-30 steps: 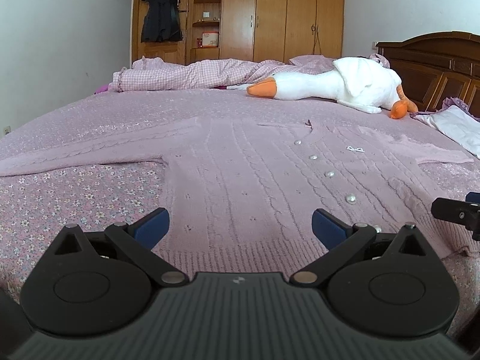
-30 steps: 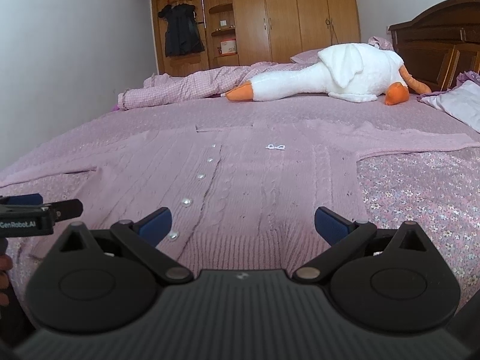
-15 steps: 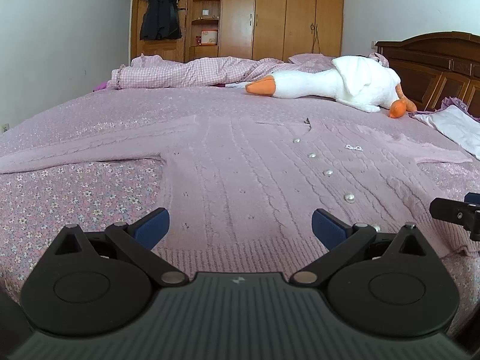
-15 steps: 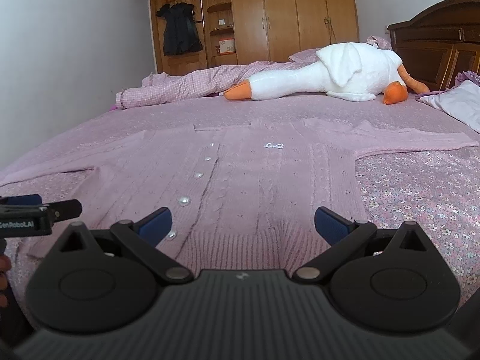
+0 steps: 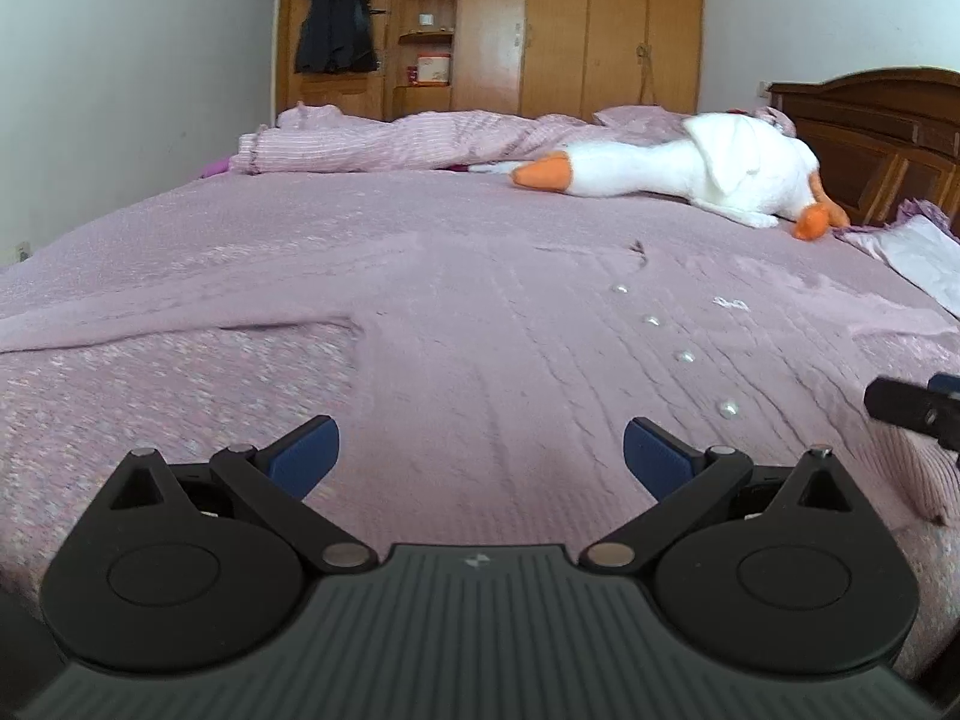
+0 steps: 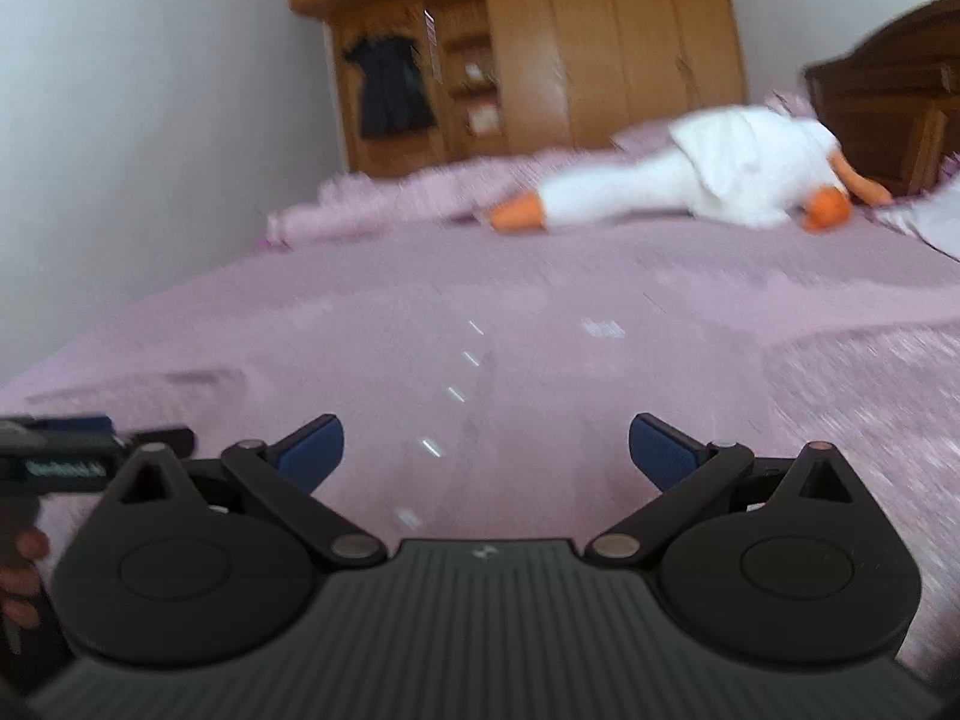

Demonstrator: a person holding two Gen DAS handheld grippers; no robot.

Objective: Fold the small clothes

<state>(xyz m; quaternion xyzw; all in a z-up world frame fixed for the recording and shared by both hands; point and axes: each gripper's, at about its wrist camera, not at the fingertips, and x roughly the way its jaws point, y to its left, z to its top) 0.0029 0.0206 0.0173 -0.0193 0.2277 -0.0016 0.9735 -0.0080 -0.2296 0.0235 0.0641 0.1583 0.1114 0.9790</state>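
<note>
Left tool: fingers wide apart, empty, low over the cardigan hem. Right tool: also wide, empty, at the same hem just to the right; view blurred. Cardigan lies flat on the bed, body running straight ahead from both tools, sleeves spread sideways. Left sleeve nearer the left tool. Plush goose far beyond.

The cardigan is matt, ribbed pink knit with glossy pearly buttons; the bed beneath it wears rough floral cloth; beyond the cardigan, a soft plush goose and a smooth varnished wooden wardrobe.
</note>
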